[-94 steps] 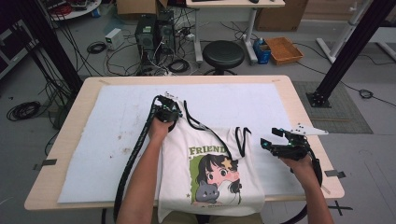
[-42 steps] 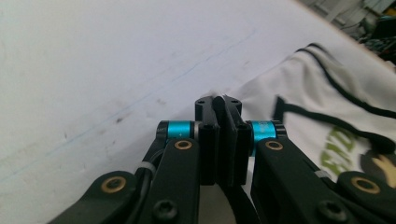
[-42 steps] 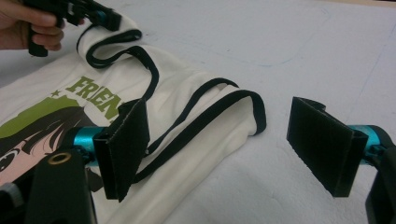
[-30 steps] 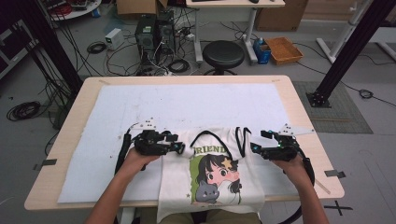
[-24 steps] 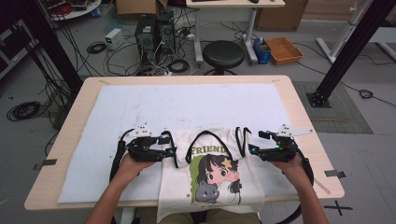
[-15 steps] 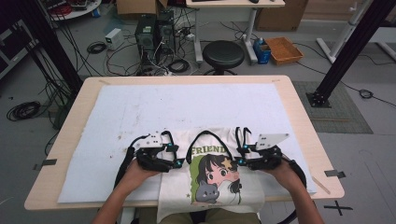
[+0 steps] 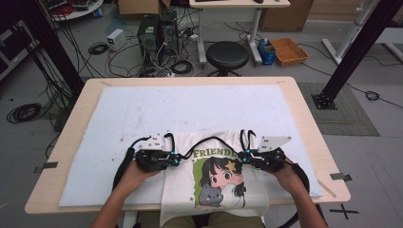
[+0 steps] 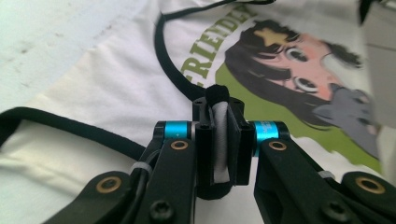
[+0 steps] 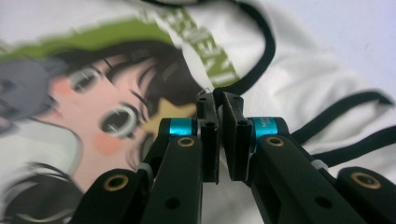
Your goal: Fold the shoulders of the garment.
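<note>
Being soft, light cloth, the shirt (image 7: 216,190) is pinched at its black-trimmed shoulders by the closed left gripper (image 8: 217,140) and right gripper (image 9: 219,140), jaws just shut.

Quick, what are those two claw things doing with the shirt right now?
Left gripper: just closed, pinching a fold of the shirt.
Right gripper: just closed, apparently on shirt fabric.

Under my fingers stands a light wooden table (image 7: 304,114), and a white mat (image 7: 157,114) covers most of its top. A white printed shirt (image 7: 214,190) lies on that mat between my fingers, its lower part hanging over the table's near edge.
</note>
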Action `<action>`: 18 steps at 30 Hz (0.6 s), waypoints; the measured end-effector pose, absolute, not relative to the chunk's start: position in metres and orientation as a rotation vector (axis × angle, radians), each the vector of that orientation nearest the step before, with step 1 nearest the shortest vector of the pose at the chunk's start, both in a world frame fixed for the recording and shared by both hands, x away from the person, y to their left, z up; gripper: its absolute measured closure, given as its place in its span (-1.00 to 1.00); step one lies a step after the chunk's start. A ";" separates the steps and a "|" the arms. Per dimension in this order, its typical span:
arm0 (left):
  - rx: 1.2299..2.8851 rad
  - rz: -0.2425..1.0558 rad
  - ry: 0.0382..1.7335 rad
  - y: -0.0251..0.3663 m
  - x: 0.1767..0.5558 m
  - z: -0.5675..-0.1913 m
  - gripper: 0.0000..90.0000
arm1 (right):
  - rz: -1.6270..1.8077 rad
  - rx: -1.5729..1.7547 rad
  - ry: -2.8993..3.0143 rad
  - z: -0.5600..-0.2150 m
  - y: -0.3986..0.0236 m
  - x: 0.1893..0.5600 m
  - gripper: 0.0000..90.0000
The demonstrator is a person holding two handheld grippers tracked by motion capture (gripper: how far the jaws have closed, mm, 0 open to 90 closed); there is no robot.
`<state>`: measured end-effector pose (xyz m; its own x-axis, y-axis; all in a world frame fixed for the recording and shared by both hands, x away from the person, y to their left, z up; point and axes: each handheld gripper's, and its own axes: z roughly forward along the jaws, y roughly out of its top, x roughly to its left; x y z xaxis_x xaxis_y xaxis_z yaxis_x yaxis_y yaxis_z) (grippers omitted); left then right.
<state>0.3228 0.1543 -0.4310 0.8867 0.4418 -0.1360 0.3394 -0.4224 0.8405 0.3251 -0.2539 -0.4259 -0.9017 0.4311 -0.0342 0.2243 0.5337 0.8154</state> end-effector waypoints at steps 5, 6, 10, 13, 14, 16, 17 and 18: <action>1.998 0.065 0.569 0.184 0.321 -0.429 0.82 | 1.400 0.576 2.535 -0.416 -0.271 0.322 0.91; 1.998 0.065 0.569 0.184 0.321 -0.429 0.80 | 1.400 0.576 2.535 -0.416 -0.271 0.322 0.91; 1.938 -0.013 0.589 0.185 0.324 -0.431 0.27 | 1.428 0.585 2.617 -0.418 -0.282 0.322 0.90; 1.875 0.019 0.652 0.186 0.326 -0.431 -0.21 | 1.459 0.607 2.673 -0.423 -0.289 0.322 0.44; 1.861 0.050 0.675 0.187 0.327 -0.431 -0.25 | 1.468 0.663 2.647 -0.424 -0.291 0.324 0.34; 1.818 0.091 0.715 0.189 0.328 -0.431 -0.25 | 1.484 0.704 2.599 -0.425 -0.292 0.327 0.36; 1.802 0.123 0.727 0.191 0.329 -0.431 -0.25 | 1.475 0.703 2.593 -0.425 -0.291 0.327 0.48; 1.783 0.153 0.741 0.192 0.329 -0.431 -0.25 | 1.449 0.684 2.599 -0.425 -0.288 0.327 0.62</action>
